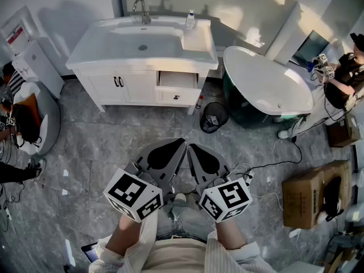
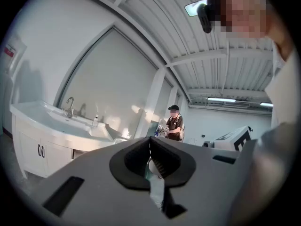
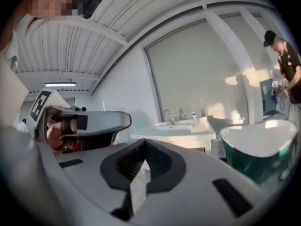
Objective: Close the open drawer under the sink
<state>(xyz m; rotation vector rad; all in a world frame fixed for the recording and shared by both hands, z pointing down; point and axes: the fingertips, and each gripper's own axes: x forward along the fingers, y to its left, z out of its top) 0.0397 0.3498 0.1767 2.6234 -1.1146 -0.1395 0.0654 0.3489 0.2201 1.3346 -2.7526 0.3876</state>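
Note:
A white vanity with a sink and faucet stands against the far wall. Its top right drawer is pulled out, while the drawer below it is pushed in. My left gripper and right gripper are held close to the body, well short of the vanity, their tips side by side over the floor. Both are shut with nothing in them. The left gripper view shows shut jaws with the vanity far left. The right gripper view shows shut jaws and the vanity beyond.
A green and white bathtub stands right of the vanity, with a black waste bin between them on the floor. A person works at far right. A cardboard box and cables lie at right. A white seat is at left.

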